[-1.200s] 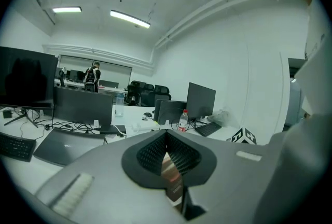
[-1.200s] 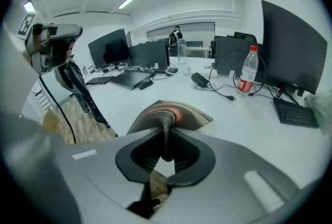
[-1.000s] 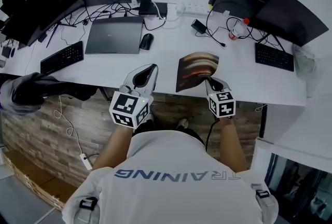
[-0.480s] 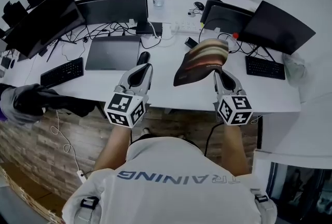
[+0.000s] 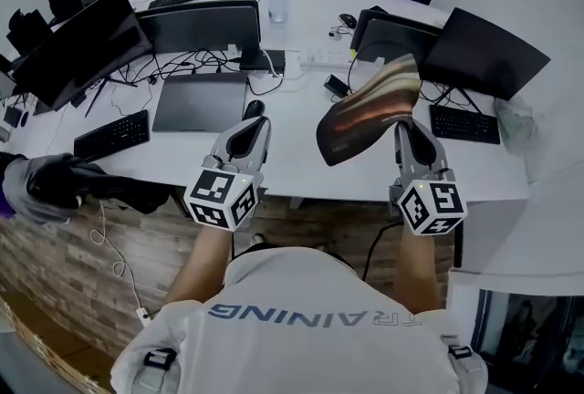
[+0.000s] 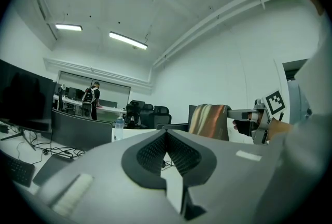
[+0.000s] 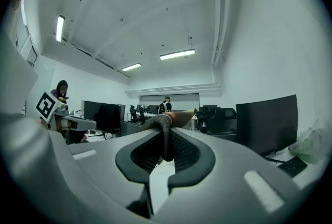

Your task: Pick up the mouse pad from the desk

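Quick update: the right gripper (image 5: 404, 129) has gone way up compared with a second ago, and it took the floppy brown-and-orange streaked mouse pad (image 5: 370, 109) with it. Back then the pad was low by the front edge of the curved white desk (image 5: 301, 160). Now it hangs in the air at about 1 o'clock from the person, drooping off to 9 o'clock from the pinch. The right gripper view shows the jaws clamped tight on the pad's thin edge.

The left gripper (image 5: 254, 129) only drifted up a bit. Its jaws are pressed together with nothing in them, parked at 9 o'clock of the pad.

To me the pick-up looks basically done, since the left gripper view shows the pad up off the desk.

Stuff I can't make out:
- The head view is so steep that the gap under the pad's lowest corner is impossible to judge.
- The pad blocks the cables and clutter behind it.
- The small black mouse (image 5: 253, 107) is half hidden by the left gripper's tips.
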{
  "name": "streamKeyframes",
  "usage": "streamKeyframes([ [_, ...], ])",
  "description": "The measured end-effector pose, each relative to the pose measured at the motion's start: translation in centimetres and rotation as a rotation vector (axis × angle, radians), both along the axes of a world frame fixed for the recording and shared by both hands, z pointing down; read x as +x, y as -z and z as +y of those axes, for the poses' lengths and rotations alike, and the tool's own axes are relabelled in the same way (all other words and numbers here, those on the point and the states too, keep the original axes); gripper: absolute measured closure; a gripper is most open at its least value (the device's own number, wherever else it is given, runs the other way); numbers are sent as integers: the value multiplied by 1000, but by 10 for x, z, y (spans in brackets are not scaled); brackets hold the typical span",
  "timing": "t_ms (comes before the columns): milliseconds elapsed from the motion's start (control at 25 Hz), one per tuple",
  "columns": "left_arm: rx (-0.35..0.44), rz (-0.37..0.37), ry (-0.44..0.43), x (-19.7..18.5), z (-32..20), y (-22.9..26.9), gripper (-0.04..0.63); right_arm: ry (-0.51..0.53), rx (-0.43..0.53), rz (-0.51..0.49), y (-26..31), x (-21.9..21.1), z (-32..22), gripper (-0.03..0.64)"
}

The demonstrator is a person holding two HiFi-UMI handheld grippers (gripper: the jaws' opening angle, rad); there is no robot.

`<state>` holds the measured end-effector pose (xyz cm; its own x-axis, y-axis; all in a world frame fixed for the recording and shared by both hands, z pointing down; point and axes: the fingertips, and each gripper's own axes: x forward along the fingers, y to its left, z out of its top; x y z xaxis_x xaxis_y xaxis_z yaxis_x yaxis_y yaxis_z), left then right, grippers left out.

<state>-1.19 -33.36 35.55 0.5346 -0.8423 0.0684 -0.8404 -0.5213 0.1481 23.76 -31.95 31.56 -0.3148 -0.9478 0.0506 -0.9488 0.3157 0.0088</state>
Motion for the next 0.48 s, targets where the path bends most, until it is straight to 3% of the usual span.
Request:
streamKeyframes([
  [480,-9,-7,1,-2,13,-2,595,77,-32,12,-9,-23,3,572],
])
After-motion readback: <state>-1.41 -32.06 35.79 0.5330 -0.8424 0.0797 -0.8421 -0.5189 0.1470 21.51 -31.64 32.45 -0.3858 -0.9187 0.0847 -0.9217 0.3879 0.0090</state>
